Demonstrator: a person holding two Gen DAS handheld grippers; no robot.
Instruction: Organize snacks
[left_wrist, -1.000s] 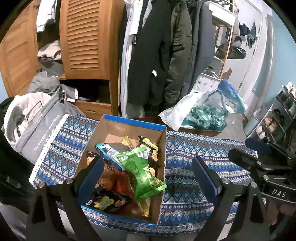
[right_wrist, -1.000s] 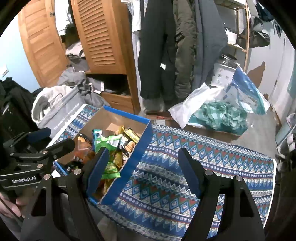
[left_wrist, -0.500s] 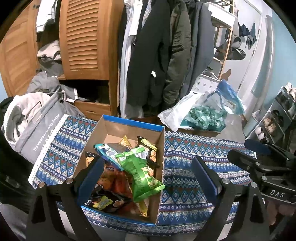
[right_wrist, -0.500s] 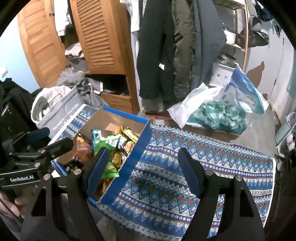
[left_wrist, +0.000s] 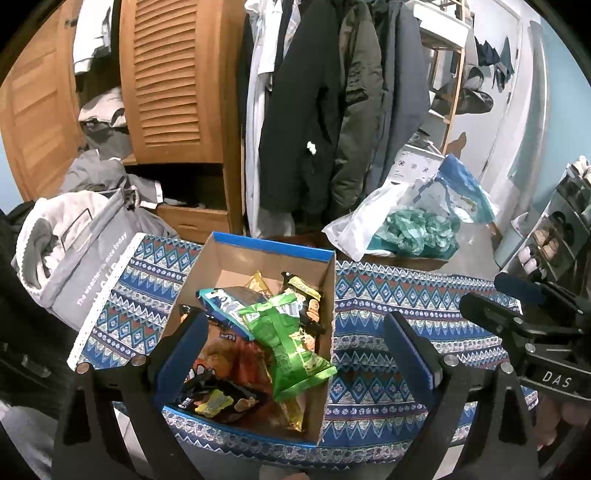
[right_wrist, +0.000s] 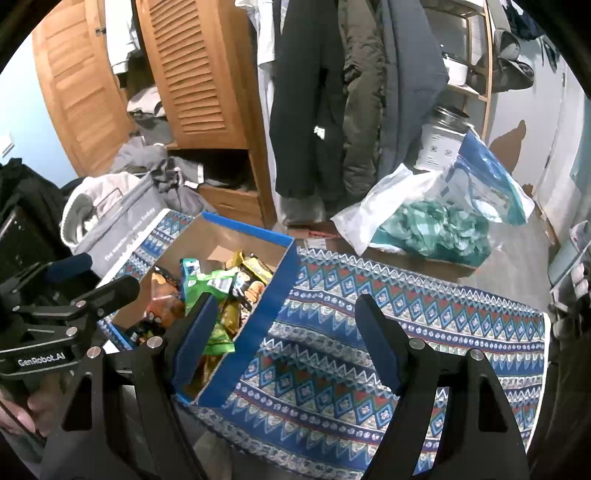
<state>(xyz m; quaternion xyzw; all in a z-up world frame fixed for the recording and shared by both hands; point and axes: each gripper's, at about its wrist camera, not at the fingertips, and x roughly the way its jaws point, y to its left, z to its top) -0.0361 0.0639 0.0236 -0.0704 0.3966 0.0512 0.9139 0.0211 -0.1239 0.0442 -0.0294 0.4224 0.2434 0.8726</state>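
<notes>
1. Left wrist view: our left gripper (left_wrist: 295, 350) hangs spread and empty over the box (left_wrist: 273, 245) at lower centre.
2. The green bag (left_wrist: 291, 343) on top looks light, crinkly and slippery; we'd pinch its sealed edge.
3. Right gripper (right_wrist: 284, 343) gapes, empty, over the cloth (right_wrist: 406, 314).

We cannot read the labels on the snack packets (left_wrist: 284, 332) piled in the box (left_wrist: 273, 245), and lower packets lie hidden beneath upper ones. The right gripper's near finger (right_wrist: 192, 343) hides part of the box's contents.
</notes>
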